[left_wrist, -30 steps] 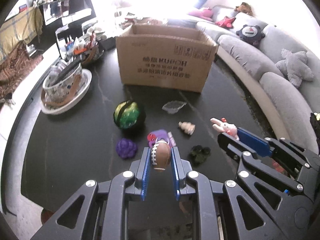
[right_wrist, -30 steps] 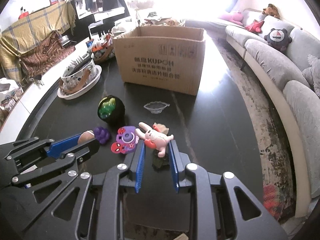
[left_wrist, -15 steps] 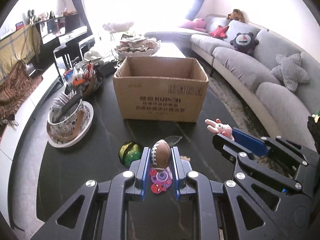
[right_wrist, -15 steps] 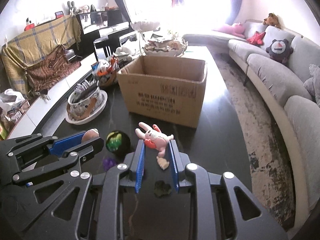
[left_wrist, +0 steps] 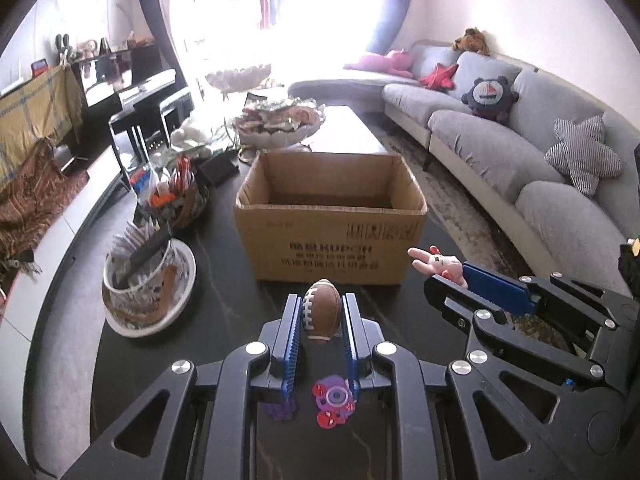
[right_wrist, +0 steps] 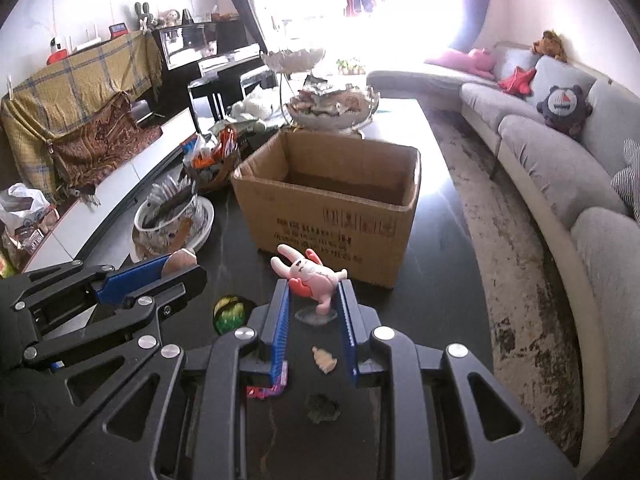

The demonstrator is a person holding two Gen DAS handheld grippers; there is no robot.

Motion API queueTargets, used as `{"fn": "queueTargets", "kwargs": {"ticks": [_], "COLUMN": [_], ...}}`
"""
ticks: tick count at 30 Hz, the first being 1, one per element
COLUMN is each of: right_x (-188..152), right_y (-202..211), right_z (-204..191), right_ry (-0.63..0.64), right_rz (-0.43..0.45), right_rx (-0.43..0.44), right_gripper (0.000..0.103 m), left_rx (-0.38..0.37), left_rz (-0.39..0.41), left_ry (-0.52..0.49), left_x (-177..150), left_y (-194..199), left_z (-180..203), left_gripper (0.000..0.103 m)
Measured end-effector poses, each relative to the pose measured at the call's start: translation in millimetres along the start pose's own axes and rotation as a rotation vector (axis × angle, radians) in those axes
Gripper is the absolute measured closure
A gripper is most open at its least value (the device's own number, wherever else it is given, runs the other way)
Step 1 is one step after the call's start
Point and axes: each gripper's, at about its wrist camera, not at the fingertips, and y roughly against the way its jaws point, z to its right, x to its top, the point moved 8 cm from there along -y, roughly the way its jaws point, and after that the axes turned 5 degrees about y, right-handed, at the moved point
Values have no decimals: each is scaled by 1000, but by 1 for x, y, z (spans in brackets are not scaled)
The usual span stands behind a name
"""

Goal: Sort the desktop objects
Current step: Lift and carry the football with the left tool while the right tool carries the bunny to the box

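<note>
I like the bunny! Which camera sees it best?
The right wrist view: the bunny sits front and centre, whole body showing, held in the jaws. The left wrist view shows only its head and ears, off to the side.

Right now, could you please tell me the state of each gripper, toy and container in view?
Left gripper: shut on the toy football, lifted off the table.
Right gripper: shut on the pink rabbit toy, lifted off the table.
Cardboard box: open at the top, upright, no contents visible.
Green ball: resting on the dark table.
Purple and red toy: lying flat on the table.
</note>
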Motion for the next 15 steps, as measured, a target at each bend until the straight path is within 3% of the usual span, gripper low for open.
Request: {"fn": "queueTargets", "kwargs": {"ticks": [15], "right_x": [65], "right_y": [4], "right_z": [9], "right_ry": [-6], "right_rz": [72], "right_rx": [-15], "right_gripper": [82], "left_rx": [2], "left_rz": [66], "left_ry": [-19], "left_x": [67], "left_y": [-2], "left_z": [-1], "left_gripper": [85]}}
